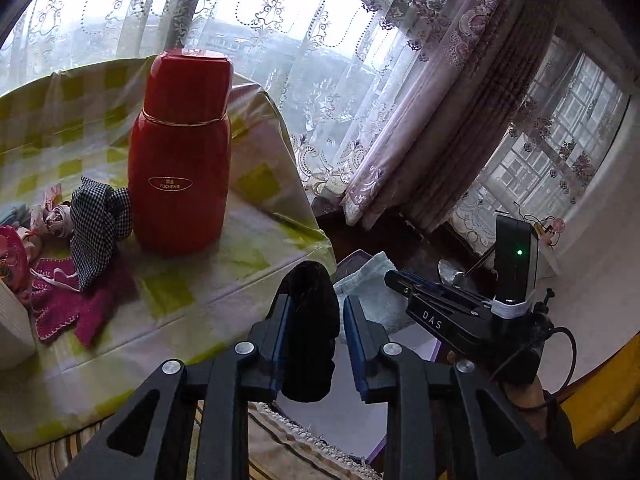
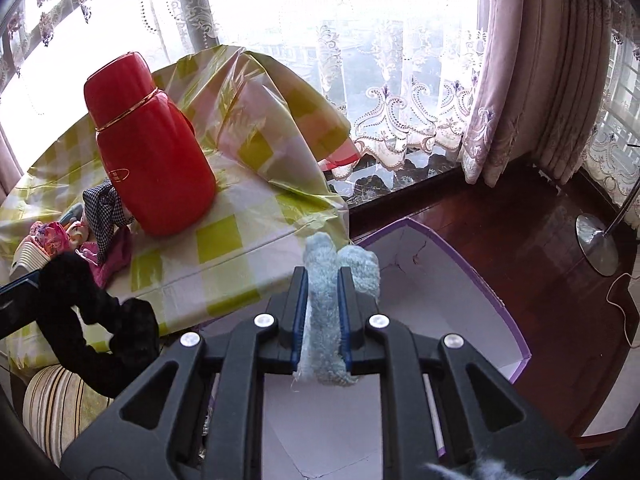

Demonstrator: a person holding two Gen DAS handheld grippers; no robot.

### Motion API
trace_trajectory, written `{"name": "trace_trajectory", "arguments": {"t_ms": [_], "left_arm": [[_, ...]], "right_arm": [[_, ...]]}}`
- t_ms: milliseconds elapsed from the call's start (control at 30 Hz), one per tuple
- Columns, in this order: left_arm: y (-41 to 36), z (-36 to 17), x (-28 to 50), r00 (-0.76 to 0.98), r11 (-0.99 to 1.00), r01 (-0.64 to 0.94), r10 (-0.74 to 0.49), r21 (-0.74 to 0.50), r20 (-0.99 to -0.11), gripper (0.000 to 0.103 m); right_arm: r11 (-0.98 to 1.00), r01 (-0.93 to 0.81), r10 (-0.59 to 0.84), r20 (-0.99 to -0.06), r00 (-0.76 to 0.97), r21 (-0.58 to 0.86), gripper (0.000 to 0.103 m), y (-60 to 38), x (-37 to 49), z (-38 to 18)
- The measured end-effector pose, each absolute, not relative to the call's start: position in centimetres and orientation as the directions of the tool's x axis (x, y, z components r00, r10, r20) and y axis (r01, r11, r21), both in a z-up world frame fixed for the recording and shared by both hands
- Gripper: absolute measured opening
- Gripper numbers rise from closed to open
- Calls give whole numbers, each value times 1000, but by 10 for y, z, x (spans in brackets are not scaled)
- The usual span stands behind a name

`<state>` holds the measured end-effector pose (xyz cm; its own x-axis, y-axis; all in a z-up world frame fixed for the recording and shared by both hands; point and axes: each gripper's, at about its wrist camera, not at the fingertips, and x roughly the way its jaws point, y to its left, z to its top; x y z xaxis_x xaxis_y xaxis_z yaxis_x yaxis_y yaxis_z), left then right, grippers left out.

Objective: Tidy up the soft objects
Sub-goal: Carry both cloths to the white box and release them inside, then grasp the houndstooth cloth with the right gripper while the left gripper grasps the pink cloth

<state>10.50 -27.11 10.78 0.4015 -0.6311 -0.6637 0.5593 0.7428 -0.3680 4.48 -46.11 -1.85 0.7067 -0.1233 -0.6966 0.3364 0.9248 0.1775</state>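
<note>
Your left gripper point(image 1: 314, 312) stood open around the black fuzzy cloth point(image 1: 310, 332); it could snag and miss the white box point(image 2: 460, 280); your right gripper point(image 2: 323, 312) clamped the blue towel point(image 2: 324, 320).

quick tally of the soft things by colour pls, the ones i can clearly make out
black: 1, fuzzy black cloth between the left gripper's fingers
light blue: 1, fluffy towel in the right gripper
black-and-white checked: 1, cloth
magenta: 1, knitted cloth
total: 4

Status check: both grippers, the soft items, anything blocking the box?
Left gripper open, black fuzzy cloth loose between its fingers. Right gripper shut on light blue cloth, over the white box. Nothing blocking the box.
</note>
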Motion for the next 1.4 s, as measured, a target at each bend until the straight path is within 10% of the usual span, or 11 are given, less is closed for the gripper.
{"name": "trace_trajectory", "arguments": {"t_ms": [133,1400], "left_arm": [[-280,108,95,411,738,585,-627,-337,-662,71],[-29,120,124,738,936,185,-334,-301,-586,71]], "right_arm": [[920,352,-139,-696,705,174,40,-467,43,-23],[952,-29,230,-654,720,303,49,-278,161,2]]}}
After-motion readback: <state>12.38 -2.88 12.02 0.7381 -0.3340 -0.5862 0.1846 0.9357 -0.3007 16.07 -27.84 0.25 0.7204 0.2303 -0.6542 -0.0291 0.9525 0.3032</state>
